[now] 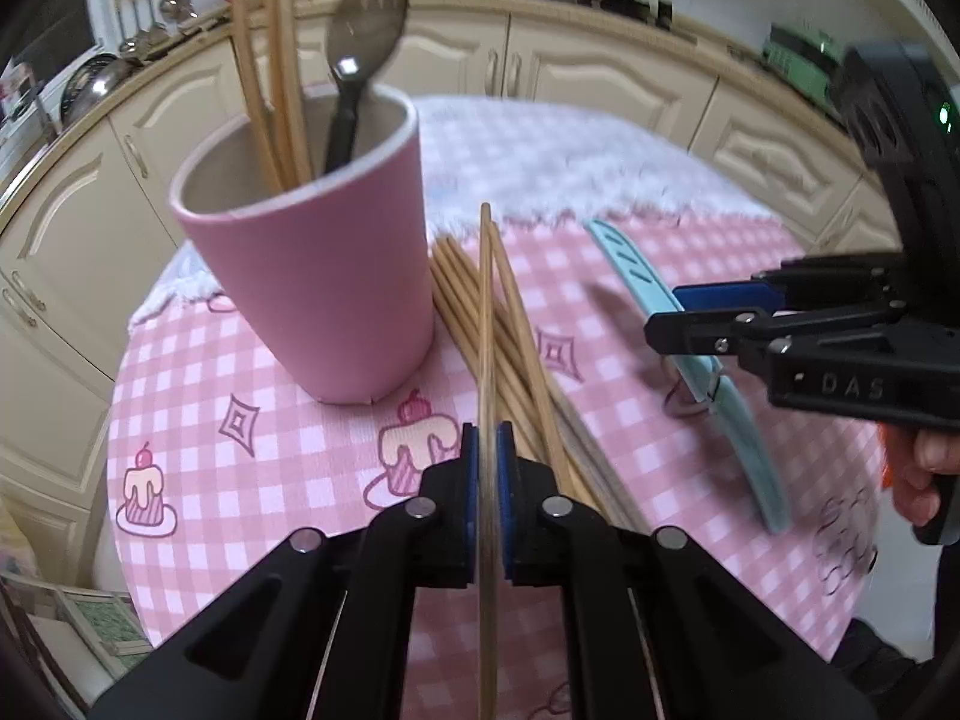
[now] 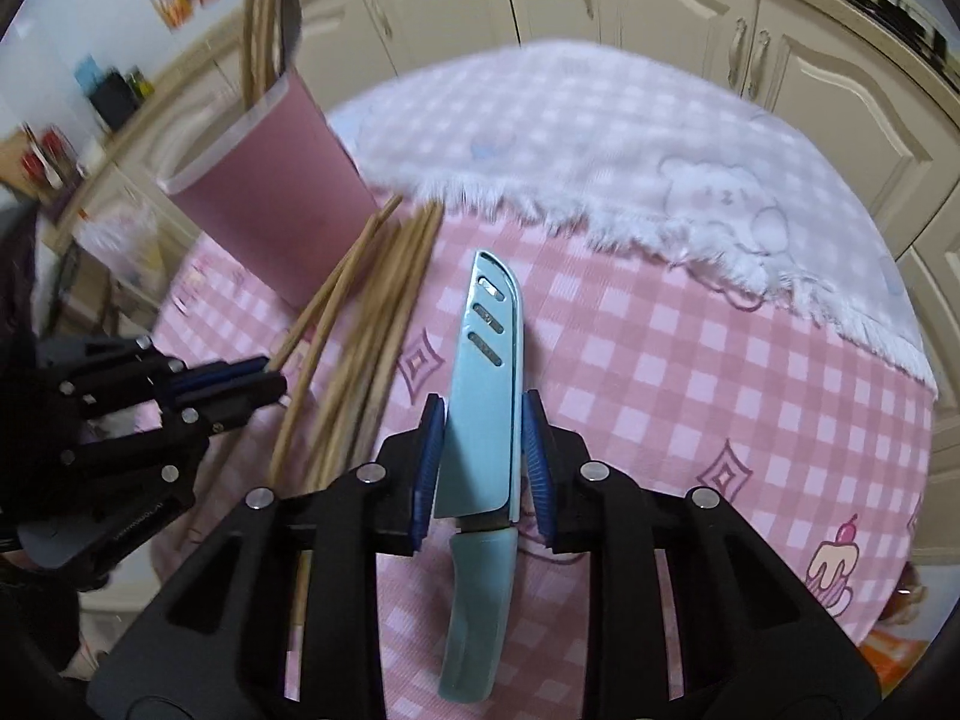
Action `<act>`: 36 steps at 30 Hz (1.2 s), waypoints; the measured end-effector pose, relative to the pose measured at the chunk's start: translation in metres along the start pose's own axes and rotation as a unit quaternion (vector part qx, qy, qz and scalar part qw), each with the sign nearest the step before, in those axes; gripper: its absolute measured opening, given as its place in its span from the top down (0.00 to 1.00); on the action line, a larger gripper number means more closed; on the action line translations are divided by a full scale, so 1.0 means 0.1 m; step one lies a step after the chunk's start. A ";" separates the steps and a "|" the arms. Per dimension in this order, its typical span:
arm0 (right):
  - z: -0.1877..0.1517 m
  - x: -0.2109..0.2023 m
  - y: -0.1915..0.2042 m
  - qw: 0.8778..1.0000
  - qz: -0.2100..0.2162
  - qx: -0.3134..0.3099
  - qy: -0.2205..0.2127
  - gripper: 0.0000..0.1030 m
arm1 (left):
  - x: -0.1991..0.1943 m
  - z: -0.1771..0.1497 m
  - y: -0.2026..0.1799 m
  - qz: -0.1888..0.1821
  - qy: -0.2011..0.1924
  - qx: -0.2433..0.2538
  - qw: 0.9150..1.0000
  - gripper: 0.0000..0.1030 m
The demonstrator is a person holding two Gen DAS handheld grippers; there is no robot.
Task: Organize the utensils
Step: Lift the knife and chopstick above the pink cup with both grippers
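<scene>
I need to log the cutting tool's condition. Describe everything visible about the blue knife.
The knife is pale blue, plastic-looking, its blade in a matching sheath with three slanted slots near the rounded tip. The curved handle points toward the right wrist camera, the tip toward the towel. The right gripper is shut on the sheath near the handle, blue fingers against both edges. It sits over the pink checked cloth, beside loose chopsticks.

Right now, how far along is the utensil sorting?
Partly done. Several chopsticks and a spork already stand in the pink cup. In hand: the left gripper is shut on one chopstick; the right gripper clamps the sheathed blue knife. Left: the loose chopstick pile on the table.
</scene>
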State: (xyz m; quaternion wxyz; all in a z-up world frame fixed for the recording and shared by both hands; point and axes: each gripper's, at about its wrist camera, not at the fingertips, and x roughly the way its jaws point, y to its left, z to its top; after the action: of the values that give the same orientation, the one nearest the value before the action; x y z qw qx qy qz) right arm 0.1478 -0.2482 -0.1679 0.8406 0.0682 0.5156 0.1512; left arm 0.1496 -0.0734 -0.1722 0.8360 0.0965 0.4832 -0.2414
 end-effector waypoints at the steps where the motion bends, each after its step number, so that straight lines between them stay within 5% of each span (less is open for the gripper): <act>1: 0.00 -0.06 -0.01 1.000 0.004 0.004 -0.012 0.75 | -0.07 -0.01 0.01 -0.004 -0.014 -0.005 1.000 0.95; 7: -0.06 -0.35 -0.02 0.997 0.018 0.016 -0.078 0.75 | -0.37 -0.04 0.01 0.036 -0.068 -0.008 0.997 0.95; 15: -0.03 -0.55 0.11 0.990 0.039 0.007 -0.134 0.75 | -0.78 0.05 0.06 0.013 -0.161 -0.037 0.986 0.95; 36: 0.54 -1.25 0.59 0.966 0.076 -0.061 -0.239 0.75 | -1.48 0.61 0.53 0.026 -0.364 -0.129 0.922 0.95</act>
State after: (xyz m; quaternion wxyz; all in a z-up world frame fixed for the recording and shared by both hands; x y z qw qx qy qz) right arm 0.1321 -0.2307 -0.0208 0.9280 0.0901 0.2831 0.2247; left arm 0.1605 -0.0051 -0.0180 0.9655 -0.0941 0.1694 -0.1742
